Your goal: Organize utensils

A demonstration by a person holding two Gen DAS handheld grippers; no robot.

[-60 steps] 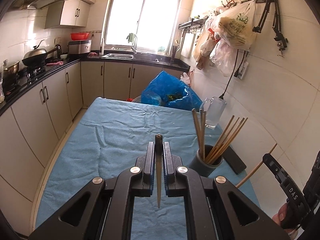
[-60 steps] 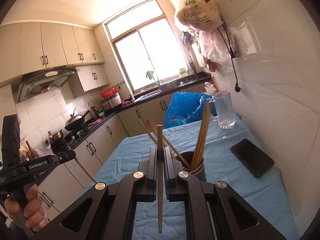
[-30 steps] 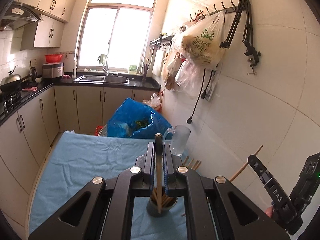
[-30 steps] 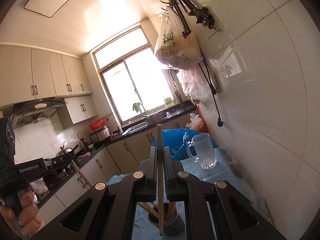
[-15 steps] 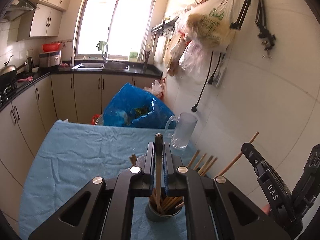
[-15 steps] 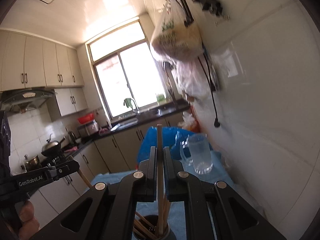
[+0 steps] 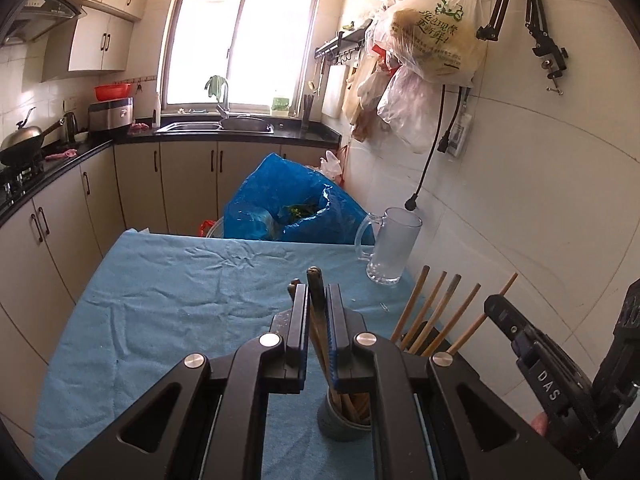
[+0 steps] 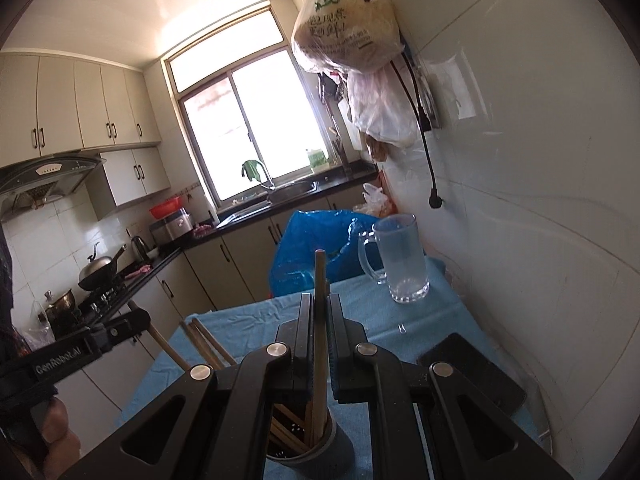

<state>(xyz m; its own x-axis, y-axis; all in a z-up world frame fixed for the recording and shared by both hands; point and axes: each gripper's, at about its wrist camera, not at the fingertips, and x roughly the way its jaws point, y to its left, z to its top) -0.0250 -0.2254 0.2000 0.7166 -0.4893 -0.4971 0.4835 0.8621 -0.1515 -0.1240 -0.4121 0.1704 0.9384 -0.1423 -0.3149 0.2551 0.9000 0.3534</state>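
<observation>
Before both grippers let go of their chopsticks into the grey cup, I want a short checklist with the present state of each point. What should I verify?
1. Left gripper shut on its dark-tipped wooden chopstick: ok.
2. Right gripper shut on its plain wooden chopstick: ok.
3. Right chopstick's lower end inside the round grey holder cup: ok.
4. Left chopstick's lower end inside the cup: ok, it seems to reach the mouth.
5. Cup upright on the blue cloth: ok.
6. Clear glass mug and flat black phone apart from the cup: ok.
</observation>
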